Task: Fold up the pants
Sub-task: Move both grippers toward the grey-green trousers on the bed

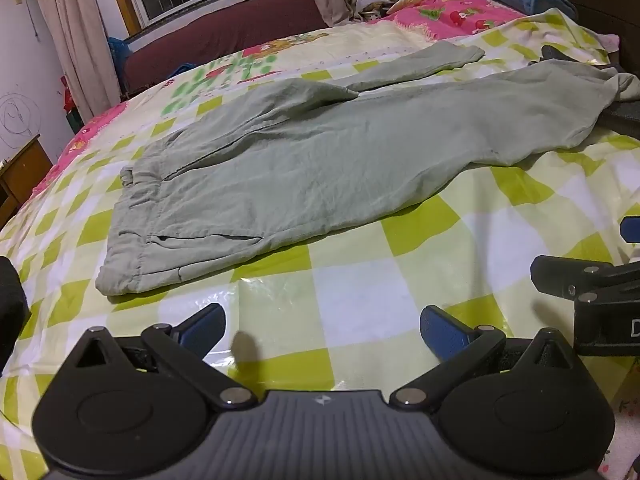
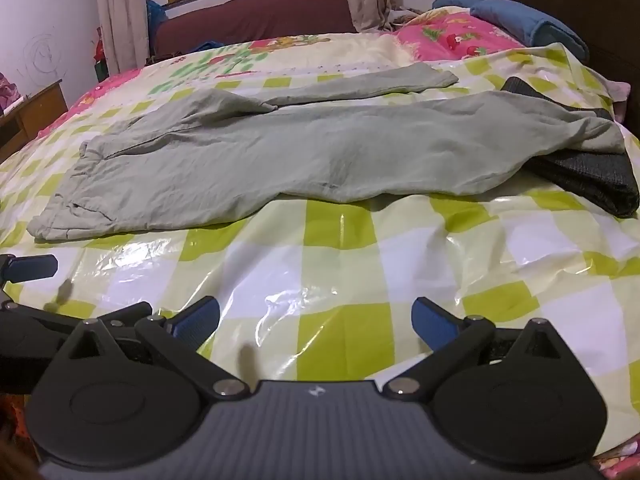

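Observation:
Pale green pants (image 1: 320, 160) lie spread flat on a bed covered by a glossy green-and-white checked sheet (image 1: 360, 304). The waistband is at the left near the front, and the two legs run to the right and back. They also show in the right wrist view (image 2: 300, 152). My left gripper (image 1: 322, 330) is open and empty, low over the sheet in front of the waistband. My right gripper (image 2: 316, 320) is open and empty, over the sheet in front of the near leg. The right gripper's fingers (image 1: 576, 280) show at the right edge of the left wrist view.
A dark grey folded cloth (image 2: 592, 180) lies under the near leg's end at the right. Blue pillows (image 2: 528, 28) and a pink quilt (image 2: 460, 40) are at the back right. A dark red couch (image 2: 256, 20) stands under the window. A wooden desk (image 2: 36, 112) is at the left.

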Demonstrator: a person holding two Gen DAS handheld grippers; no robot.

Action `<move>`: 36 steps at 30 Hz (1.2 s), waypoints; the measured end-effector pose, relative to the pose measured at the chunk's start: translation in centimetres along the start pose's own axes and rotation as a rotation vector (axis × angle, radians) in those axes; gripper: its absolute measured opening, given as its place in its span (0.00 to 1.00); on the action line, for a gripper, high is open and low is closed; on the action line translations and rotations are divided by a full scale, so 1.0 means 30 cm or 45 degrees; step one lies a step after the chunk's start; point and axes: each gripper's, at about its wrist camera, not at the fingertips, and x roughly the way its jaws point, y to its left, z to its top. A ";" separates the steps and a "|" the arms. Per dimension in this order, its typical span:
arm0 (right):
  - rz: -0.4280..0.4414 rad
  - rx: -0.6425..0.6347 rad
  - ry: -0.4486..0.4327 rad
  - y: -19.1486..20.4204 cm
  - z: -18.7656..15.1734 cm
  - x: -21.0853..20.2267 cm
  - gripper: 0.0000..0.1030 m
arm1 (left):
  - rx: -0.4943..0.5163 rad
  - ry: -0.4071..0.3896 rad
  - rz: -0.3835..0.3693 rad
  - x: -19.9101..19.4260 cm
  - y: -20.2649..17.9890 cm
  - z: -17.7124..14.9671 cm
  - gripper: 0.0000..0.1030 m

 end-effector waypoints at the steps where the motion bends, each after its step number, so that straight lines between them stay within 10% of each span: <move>1: 0.000 -0.001 0.001 -0.001 0.000 -0.001 0.98 | -0.001 0.001 -0.001 0.002 0.002 0.000 1.00; 25: 0.036 -0.117 -0.039 0.075 0.044 -0.008 0.98 | -0.082 -0.028 -0.011 0.011 0.095 0.028 1.00; 36: 0.211 -0.357 -0.053 0.309 0.143 0.121 0.98 | -0.108 -0.051 0.208 0.059 0.397 0.000 1.00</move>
